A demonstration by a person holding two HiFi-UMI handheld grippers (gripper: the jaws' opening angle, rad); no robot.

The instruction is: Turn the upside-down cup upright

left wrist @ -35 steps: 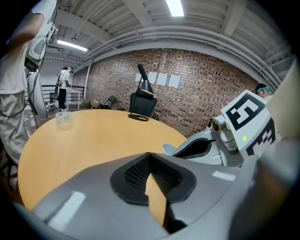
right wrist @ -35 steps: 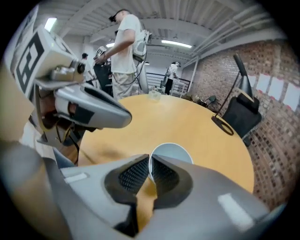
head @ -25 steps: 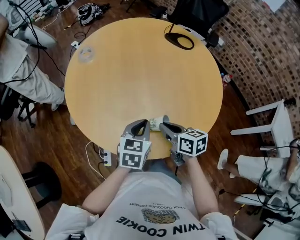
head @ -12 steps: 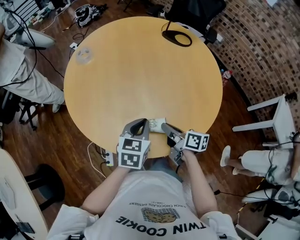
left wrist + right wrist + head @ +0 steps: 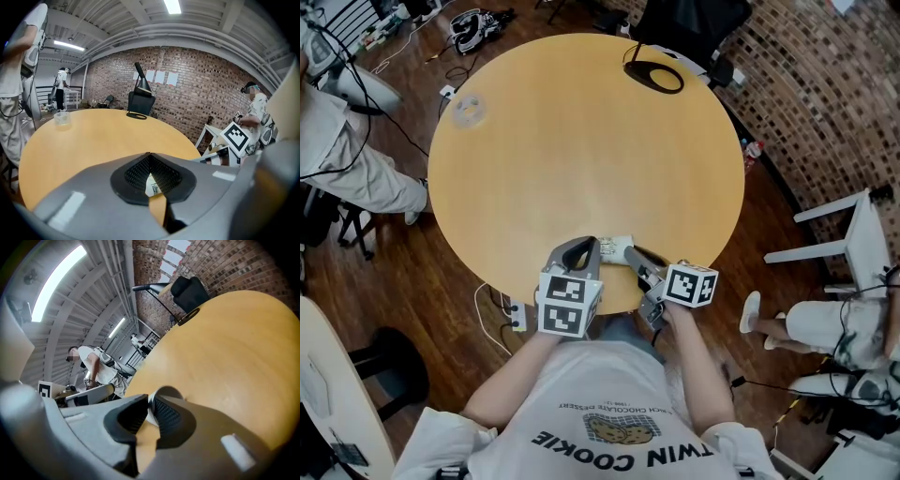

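Cup (image 5: 616, 247), of white printed paper, is found on the table (image 5: 581, 141), whose near edge lies just on the person's side of the cup. The cup is closely flanked by both tools.

The right gripper (image 5: 149, 409) is clamped on the cup. A thin white wall is seen nipped between its pads (image 5: 168, 418), and a curved end of the cup shows just beyond them. The jaws have just been eased slightly wider, but the wall is between them and is judged held.

The left gripper (image 5: 149, 158) is closed tip to tip on nothing. The cup is seen only through the gap behind its tips and lies just to their right.

From the head view, the cup's long axis is judged to run roughly across, from one gripper toward the other, tipped rather than standing. Which end is the mouth cannot be told.

The right hand is judged the one placed for the turn, by a roll about the nipped wall. The left gripper is near enough to the cup for steadying.
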